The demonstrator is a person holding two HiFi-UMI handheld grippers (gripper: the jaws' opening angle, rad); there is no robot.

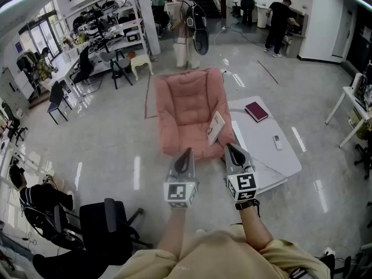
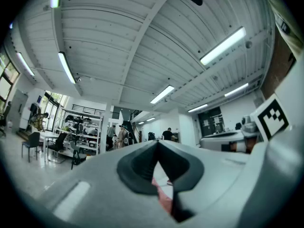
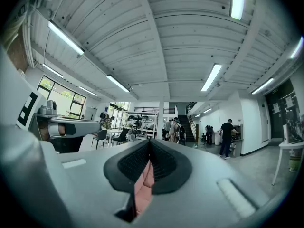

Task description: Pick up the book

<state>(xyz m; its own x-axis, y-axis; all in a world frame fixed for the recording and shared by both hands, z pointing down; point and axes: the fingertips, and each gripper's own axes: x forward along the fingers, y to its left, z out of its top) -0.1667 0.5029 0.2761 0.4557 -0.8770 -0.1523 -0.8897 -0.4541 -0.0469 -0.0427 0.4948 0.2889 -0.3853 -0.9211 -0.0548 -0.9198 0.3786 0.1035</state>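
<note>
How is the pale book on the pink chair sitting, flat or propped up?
Propped up: the pale book stands tilted on its edge, closed, leaning against the side cushion of the pink chair rather than lying flat on the seat.

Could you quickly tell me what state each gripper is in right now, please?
Left gripper: closed, holding nothing.
Right gripper: closed, holding nothing.

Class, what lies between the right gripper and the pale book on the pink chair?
Only padding of the pink chair, from right gripper to pale book; the head view shows it.
</note>
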